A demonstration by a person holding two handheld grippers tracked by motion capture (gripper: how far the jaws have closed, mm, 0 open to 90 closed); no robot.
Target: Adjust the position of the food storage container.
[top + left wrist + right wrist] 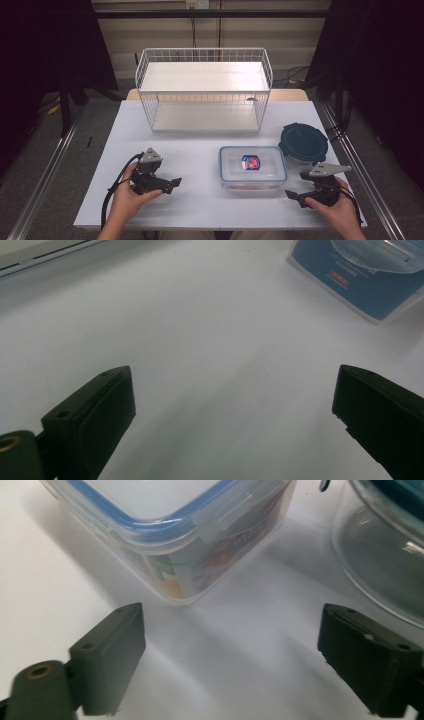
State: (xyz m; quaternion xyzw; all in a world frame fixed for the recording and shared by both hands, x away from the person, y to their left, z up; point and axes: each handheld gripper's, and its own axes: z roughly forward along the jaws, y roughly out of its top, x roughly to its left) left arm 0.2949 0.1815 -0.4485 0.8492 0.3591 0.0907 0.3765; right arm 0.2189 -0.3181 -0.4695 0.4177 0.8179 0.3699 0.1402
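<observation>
A clear rectangular box with a blue-rimmed lid [252, 167] lies on the white table [200, 145], right of centre; the right gripper view has its near corner [185, 540] close ahead. A round glass container with a dark teal lid [303, 143] stands just beyond it to the right, and its glass wall [385, 565] is at the right in the right gripper view. My left gripper [175, 184] rests at the front left, open, jaws wide over bare table [235, 405]. My right gripper [291, 195] sits at the front right, open [230, 655], pointing at the box corner.
A white wire basket shelf with two levels [204, 90] stands at the back middle of the table. Black curtains hang at both sides. Metal rails run along the floor left and right of the table.
</observation>
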